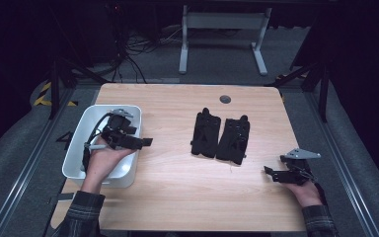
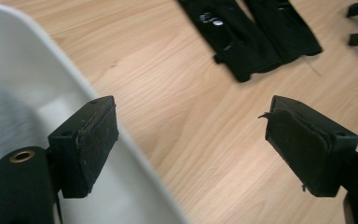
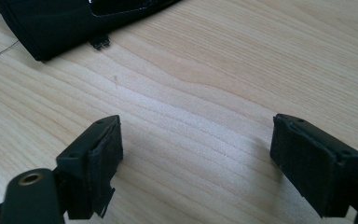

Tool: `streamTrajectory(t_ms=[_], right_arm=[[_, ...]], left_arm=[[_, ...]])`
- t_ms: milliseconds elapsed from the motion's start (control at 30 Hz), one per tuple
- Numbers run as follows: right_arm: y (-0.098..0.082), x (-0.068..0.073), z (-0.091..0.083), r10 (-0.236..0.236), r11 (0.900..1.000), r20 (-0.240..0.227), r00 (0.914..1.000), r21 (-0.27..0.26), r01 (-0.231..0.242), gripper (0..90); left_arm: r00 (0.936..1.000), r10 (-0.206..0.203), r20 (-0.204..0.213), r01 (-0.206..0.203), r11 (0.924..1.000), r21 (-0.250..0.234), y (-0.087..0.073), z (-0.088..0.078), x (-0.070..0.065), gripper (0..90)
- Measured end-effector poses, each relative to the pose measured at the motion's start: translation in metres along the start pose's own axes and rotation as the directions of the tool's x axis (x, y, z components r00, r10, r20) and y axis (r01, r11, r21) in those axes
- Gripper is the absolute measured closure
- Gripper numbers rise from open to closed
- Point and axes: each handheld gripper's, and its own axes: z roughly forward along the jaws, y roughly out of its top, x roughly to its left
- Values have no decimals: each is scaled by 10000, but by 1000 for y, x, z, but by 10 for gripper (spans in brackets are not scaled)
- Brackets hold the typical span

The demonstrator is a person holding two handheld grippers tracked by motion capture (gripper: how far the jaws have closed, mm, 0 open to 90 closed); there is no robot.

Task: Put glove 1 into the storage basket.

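Bin (image 1: 128, 170) white, left hand-held gripper (image 1: 145, 142) gaping above rim; gloves (image 1: 221, 137) apart.

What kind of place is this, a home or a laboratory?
Probably a laboratory or recording studio: the wooden table stands inside a dark framed rig, loose cables lie on the grey carpet behind it, and hazard-striped tape marks the floor.

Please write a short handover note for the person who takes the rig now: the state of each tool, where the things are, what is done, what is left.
Left tool: open, empty, above the right rim of the white bin.
Right tool: open, empty, near the table's right edge.
Two black gloves lie side by side mid-table, untouched.
Done: no glove is in the bin.
Left: probably putting the gloves into the bin.
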Motion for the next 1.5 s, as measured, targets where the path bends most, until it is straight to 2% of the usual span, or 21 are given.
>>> streamTrajectory(t_ms=[33,67,100,133,333,367,400,567,633,667,900,1000,1100,1200,1267,1367,1467,1500], right_arm=[[0,0,0,-1,10000,-2,10000,1,1,174],[0,0,0,-1,10000,1,10000,1,1,174],[0,0,0,-1,10000,1,10000,1,1,174],[0,0,0,0,10000,-4,10000,0,0,174],[0,0,0,-5,10000,-2,10000,2,5,175],[0,0,0,-5,10000,-2,10000,2,5,175],[0,0,0,-5,10000,-3,10000,-8,5,176],[0,0,0,-6,10000,-5,10000,-7,6,176],[0,0,0,-11,10000,-1,10000,-1,11,176],[0,0,0,-11,10000,-2,10000,-1,11,176],[0,1,1,-30,10000,16,10000,-9,30,177],[3,3,0,-142,9998,-112,9998,131,144,217],[7,8,-1,-343,9992,-272,9990,184,348,235],[14,14,0,-502,9987,-484,9976,79,507,249],[19,18,0,-658,9978,-678,9955,-89,654,293],[28,24,0,-979,9950,-982,9903,-302,954,347],[38,32,1,-1199,9919,-1403,9828,-576,1128,451],[41,34,2,-1217,9915,-1571,9801,-644,1128,486]], left_arm=[[10000,0,0,0,10000,0,0,0,0,177],[9997,177,190,-177,9998,27,3,5,-8,177],[9997,177,190,-177,9998,27,3,5,-8,177],[9986,357,379,-358,9994,24,4,12,-17,177],[9932,778,865,-786,9969,55,4,34,-41,178],[9932,778,865,-786,9969,55,4,34,-41,178],[9920,874,911,-880,9961,27,3,41,-48,179],[9868,1280,990,-1306,9912,211,-1,57,-63,178],[9855,1411,941,-1438,9893,231,-2,60,-66,177],[9843,1621,692,-1649,9856,370,-6,66,-70,177],[9802,1847,713,-1881,9811,457,-26,88,-75,171],[9791,1890,755,-1928,9801,468,-35,96,-73,161],[9799,1859,725,-1908,9792,685,-44,104,-73,153],[9788,1984,504,-2026,9743,983,-51,110,-73,133],[9762,2146,320,-2168,9700,1095,-55,112,-72,128],[9751,2210,155,-2213,9682,1168,-60,115,-71,115],[9720,2341,215,-2350,9650,1165,-65,119,-69,97],[9698,2427,260,-2441,9643,1026,-67,119,-69,82]])
